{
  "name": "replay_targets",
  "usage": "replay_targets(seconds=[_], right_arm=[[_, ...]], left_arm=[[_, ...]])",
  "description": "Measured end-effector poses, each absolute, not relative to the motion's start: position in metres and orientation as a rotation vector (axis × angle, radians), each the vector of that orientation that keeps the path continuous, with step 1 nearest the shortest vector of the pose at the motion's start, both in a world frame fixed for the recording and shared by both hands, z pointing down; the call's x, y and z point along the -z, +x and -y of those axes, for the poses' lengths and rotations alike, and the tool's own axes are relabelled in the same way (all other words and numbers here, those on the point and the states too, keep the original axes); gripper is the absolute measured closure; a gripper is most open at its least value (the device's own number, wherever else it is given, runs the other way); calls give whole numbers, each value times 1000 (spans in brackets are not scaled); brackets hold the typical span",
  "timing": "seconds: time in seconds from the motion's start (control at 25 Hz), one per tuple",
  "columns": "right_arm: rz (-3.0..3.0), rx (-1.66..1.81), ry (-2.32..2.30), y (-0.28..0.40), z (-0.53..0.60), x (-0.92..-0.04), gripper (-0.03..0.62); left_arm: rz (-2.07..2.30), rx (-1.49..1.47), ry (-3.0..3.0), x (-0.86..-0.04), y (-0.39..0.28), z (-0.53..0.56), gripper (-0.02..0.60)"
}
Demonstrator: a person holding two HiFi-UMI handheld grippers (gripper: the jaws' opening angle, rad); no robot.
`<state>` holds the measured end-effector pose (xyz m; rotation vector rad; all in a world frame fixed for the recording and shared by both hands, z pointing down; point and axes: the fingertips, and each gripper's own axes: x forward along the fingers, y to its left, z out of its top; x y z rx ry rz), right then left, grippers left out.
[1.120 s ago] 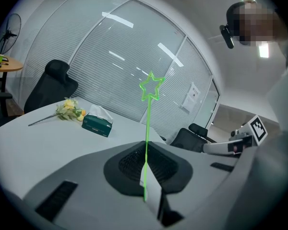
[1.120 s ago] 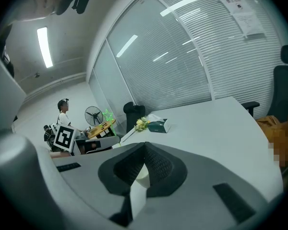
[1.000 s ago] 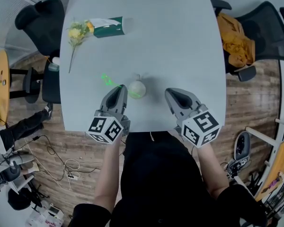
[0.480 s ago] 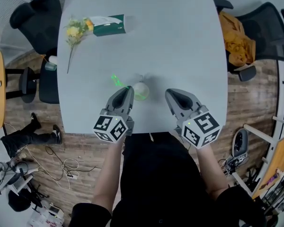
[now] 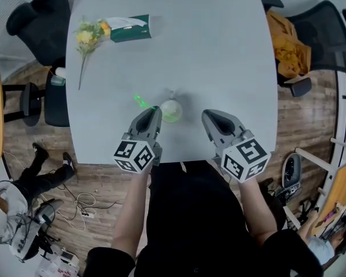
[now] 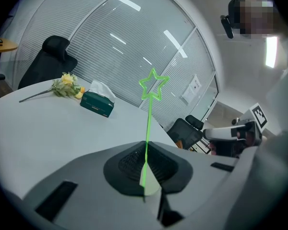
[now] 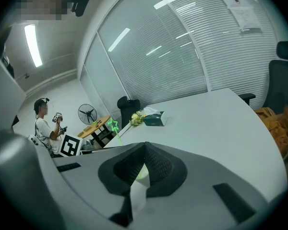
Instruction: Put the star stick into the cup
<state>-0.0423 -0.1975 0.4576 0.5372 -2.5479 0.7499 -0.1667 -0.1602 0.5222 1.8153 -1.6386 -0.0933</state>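
Note:
My left gripper (image 5: pixel 154 111) is shut on a thin green star stick (image 5: pixel 139 101) low over the near part of the white table (image 5: pixel 219 51). In the left gripper view the stick (image 6: pixel 148 123) rises straight from the closed jaws (image 6: pixel 145 146) to its star outline. A small pale cup (image 5: pixel 170 111) stands just right of the left fingertips, tinted green. I cannot tell whether the stick's lower end reaches into it. My right gripper (image 5: pixel 209 115) is shut on nothing, a little right of the cup. The right gripper view (image 7: pixel 144 148) catches the star (image 7: pixel 114 125) at its left.
A green tissue box (image 5: pixel 128 29) and a yellow flower sprig (image 5: pixel 85 39) lie at the table's far left. Black chairs (image 5: pixel 37 22) stand on the left, and one with orange cloth (image 5: pixel 288 51) on the right. A person (image 7: pixel 43 123) stands beyond the table.
My left gripper has shifted slightly right with the star stick, bringing the star closer to the cup. The right gripper has hardly moved.

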Motion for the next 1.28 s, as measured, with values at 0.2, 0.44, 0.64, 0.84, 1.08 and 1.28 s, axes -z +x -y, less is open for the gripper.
replay_targets(seconds=[0.2, 0.44, 0.64, 0.84, 1.08, 1.28], right_arm=[[2533, -758, 530, -44, 194, -464, 585], [2519, -773, 522, -47, 191, -467, 585], [2513, -781, 524, -49, 191, -469, 585], [2503, -797, 536, -46, 192, -473, 585], [2505, -799, 536, -47, 193, -473, 585], [2508, -795, 527, -50, 194, -472, 585]], left_arm=[[1633, 89, 1792, -534, -169, 159, 574], [1623, 75, 1778, -542, -168, 158, 574], [1609, 59, 1771, -548, -169, 157, 574], [1598, 37, 1771, -554, -167, 158, 574], [1584, 44, 1765, -557, -168, 160, 574], [1571, 54, 1752, -561, -169, 160, 574]])
